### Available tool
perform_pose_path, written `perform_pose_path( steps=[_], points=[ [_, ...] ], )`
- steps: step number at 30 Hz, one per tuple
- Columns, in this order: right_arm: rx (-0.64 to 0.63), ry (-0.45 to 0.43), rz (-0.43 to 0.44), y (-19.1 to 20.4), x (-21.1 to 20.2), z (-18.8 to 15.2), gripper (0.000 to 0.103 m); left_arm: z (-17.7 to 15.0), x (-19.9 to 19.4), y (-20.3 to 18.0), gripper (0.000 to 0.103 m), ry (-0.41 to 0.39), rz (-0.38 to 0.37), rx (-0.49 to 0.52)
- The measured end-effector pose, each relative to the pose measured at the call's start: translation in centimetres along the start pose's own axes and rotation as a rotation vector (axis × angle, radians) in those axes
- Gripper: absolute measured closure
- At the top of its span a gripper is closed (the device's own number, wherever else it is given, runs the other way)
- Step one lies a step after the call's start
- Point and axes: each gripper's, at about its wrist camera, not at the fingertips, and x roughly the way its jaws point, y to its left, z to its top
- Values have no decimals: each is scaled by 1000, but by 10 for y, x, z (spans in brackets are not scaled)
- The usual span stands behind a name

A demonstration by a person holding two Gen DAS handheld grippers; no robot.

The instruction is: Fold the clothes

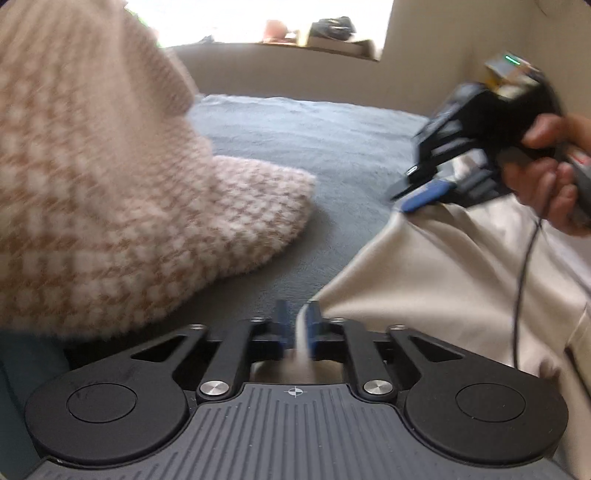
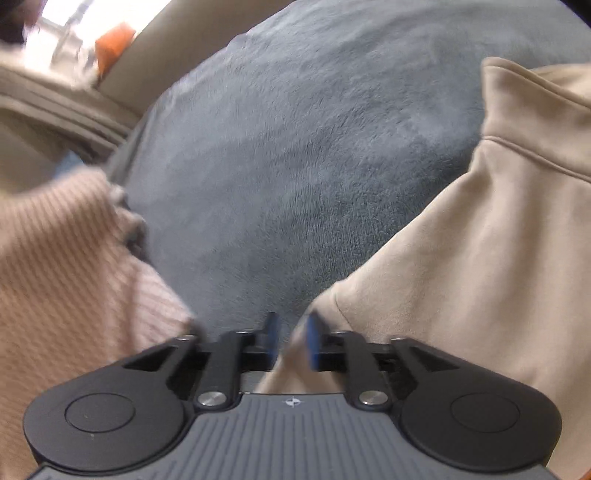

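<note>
A beige garment (image 1: 443, 280) hangs stretched between both grippers above a grey-blue blanket (image 1: 314, 147). My left gripper (image 1: 298, 325) is shut on one edge of the cloth, which runs between its blue pads. In the left wrist view, the right gripper (image 1: 417, 192) is held by a hand (image 1: 546, 184) at the right and pinches the garment's upper edge. In the right wrist view, my right gripper (image 2: 293, 341) is shut on the beige garment (image 2: 472, 258), whose seamed hem drapes to the right over the blanket (image 2: 295, 147).
A fluffy pink-and-white checked sweater (image 1: 110, 206) lies piled at the left on the blanket. A ribbed pink knit (image 2: 74, 277) sits left of the right gripper. Beige upholstered sides (image 1: 280, 70) border the blanket, with a bright window ledge (image 1: 332, 33) behind. A cable (image 1: 522, 288) hangs from the right gripper.
</note>
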Motion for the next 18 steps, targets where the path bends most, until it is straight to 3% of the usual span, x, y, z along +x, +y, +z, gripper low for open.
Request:
perform_pose_path(
  steps=[5, 11, 15, 18],
  points=[
    [11, -84, 110, -12, -71, 14, 67, 2, -15, 13, 53, -26, -3, -100],
    [-138, -181, -13, -44, -186, 12, 66, 7, -34, -1, 31, -66, 9, -35],
    [-97, -214, -34, -89, -250, -15, 66, 17, -40, -24, 23, -68, -8, 13],
    [-60, -200, -66, -119, -262, -37, 66, 25, -43, -45, 23, -62, -23, 56]
  ],
)
